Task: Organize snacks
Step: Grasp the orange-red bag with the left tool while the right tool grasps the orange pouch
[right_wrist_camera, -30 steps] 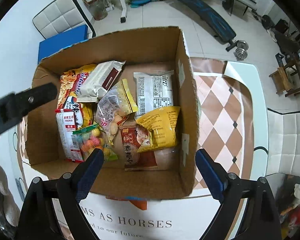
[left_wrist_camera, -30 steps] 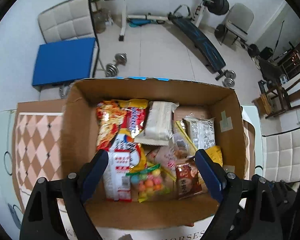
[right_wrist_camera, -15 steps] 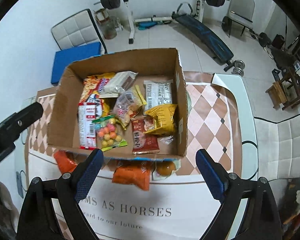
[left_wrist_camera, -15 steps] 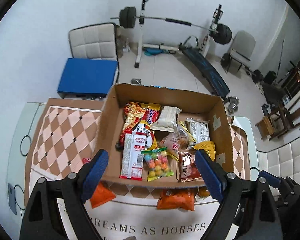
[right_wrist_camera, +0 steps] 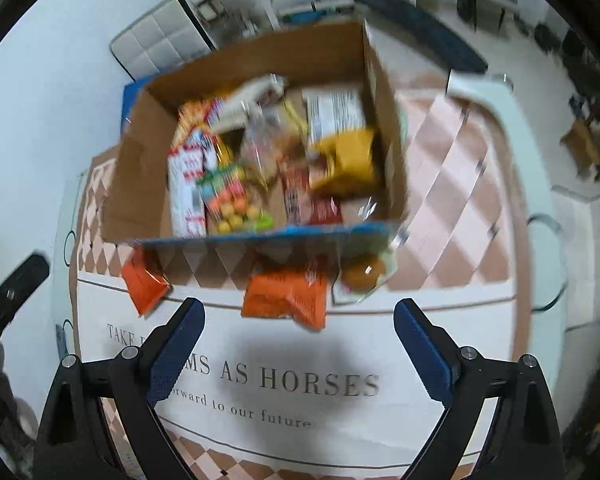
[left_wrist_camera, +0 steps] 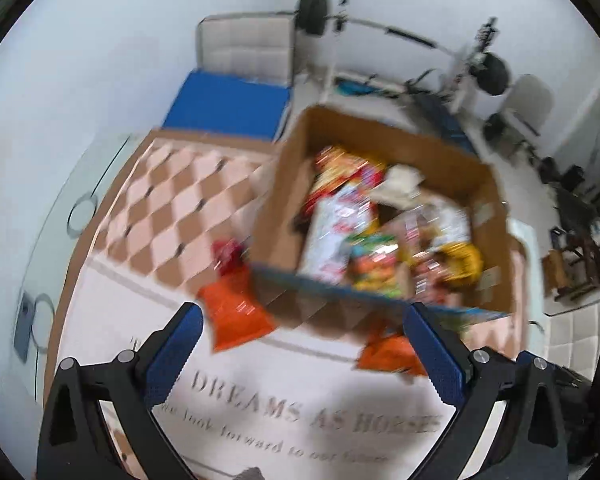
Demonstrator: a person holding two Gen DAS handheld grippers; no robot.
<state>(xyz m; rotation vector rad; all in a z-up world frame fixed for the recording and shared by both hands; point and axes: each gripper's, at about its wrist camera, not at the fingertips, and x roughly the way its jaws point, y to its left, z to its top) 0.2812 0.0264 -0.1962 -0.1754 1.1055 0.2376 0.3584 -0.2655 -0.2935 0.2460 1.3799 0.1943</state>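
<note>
While both frames are motion-blurred, the left gripper (left_wrist_camera: 300, 356) and right gripper (right_wrist_camera: 298, 350) each show jaws spread wide with nothing between them. The cardboard box (right_wrist_camera: 148, 196) of snack packets sits on the tablecloth (right_wrist_camera: 380, 420) at 12 o'clock. Orange packets (right_wrist_camera: 288, 298) and a clear-wrapped bun (right_wrist_camera: 364, 276) lie against its near wall.

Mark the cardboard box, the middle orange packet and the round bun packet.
cardboard box (right_wrist_camera: 140, 184), right wrist view, left outer wall.
middle orange packet (right_wrist_camera: 286, 298), right wrist view, packet face.
round bun packet (right_wrist_camera: 364, 276), right wrist view, the bun.
</note>
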